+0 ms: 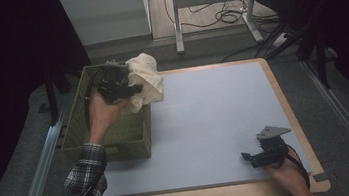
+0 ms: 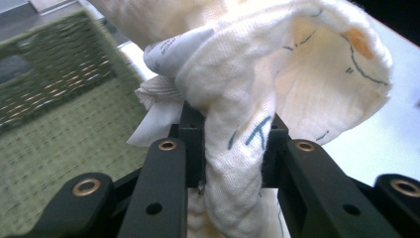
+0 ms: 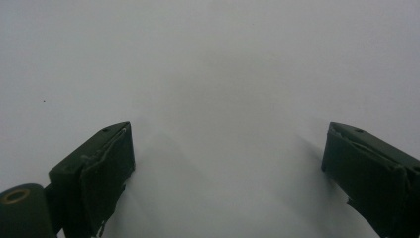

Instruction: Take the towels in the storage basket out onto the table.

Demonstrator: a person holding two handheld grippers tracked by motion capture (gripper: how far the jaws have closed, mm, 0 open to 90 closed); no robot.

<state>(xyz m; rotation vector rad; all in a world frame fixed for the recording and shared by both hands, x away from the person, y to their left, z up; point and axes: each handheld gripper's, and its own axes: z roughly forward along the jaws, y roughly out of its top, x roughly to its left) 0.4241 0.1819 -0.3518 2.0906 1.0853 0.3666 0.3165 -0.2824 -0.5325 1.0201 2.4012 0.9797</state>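
A cream cloth [image 1: 146,79] with blue and orange markings hangs bunched over the right rim of the green woven basket [image 1: 116,135]. My left gripper [image 1: 133,89] is shut on it, held above the basket's far right corner. In the left gripper view the cloth [image 2: 277,84] is squeezed between the two black jaws of the gripper [image 2: 233,141], a white label showing near the fold. My right gripper [image 1: 246,157] rests low over the table's near right area. Its own view shows that gripper [image 3: 228,163] open with bare white tabletop between its jaws.
The pale table top [image 1: 215,118] has a wooden edge [image 1: 283,99] and stretches right of the basket. Beyond the far edge stand a metal table frame [image 1: 211,3] and floor cables [image 1: 225,16]. Dark curtains flank both sides.
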